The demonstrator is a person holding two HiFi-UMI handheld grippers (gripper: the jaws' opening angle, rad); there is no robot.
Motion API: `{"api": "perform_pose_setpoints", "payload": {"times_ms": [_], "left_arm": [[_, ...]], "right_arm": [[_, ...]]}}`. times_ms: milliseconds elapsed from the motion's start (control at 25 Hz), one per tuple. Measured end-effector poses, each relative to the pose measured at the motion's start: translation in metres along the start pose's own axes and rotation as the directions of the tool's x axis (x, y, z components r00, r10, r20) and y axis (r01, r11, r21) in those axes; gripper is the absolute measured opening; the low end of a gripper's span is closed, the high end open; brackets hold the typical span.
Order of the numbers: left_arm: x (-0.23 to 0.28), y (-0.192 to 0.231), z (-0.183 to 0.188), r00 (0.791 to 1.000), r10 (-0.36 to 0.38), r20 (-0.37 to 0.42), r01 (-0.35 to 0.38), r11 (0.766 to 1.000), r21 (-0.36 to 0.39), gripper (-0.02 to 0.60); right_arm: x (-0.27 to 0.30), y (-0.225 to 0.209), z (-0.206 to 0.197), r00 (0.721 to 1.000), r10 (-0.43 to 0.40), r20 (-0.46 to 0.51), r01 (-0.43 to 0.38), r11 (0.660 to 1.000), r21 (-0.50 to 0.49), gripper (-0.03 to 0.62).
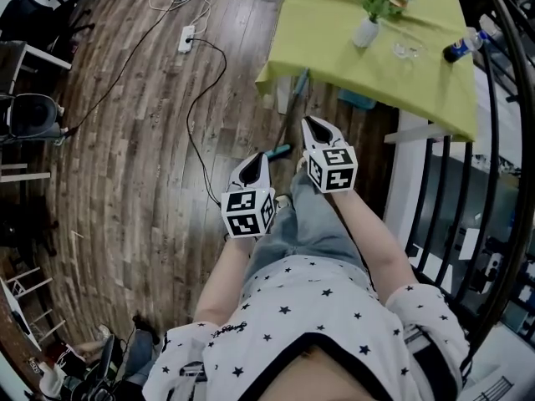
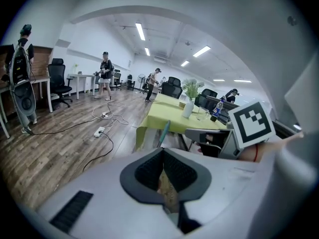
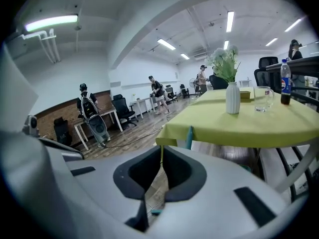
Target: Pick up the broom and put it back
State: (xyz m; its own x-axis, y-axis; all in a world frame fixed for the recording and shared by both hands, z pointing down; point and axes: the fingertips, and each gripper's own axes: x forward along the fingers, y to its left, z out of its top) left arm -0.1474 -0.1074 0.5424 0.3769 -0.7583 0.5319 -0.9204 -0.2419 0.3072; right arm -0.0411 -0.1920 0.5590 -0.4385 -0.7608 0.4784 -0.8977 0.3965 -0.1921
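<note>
Both the left gripper [image 1: 256,159] and right gripper [image 1: 313,124] had empty jaws pressed together near the teal-handled broom [image 1: 298,90] leaning at the green-clothed table's [image 1: 410,86] edge.

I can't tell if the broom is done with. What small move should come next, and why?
Probably just pull both grippers back to rest. The broom leans against the table, seemingly put back, and the left gripper and right gripper are shut, empty and clear of it.
</note>
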Motion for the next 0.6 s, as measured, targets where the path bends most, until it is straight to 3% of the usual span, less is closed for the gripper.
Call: {"api": "perform_pose_setpoints", "payload": {"times_ms": [600], "left_arm": [[-0.037,-0.024,0.001,0.999,-0.009,0.04,0.008,1.0,0.015,0.012]], "right_arm": [[-0.078,0.045,0.01,0.994,0.098,0.047,-0.096,0.995,-0.031,-0.006]]}}
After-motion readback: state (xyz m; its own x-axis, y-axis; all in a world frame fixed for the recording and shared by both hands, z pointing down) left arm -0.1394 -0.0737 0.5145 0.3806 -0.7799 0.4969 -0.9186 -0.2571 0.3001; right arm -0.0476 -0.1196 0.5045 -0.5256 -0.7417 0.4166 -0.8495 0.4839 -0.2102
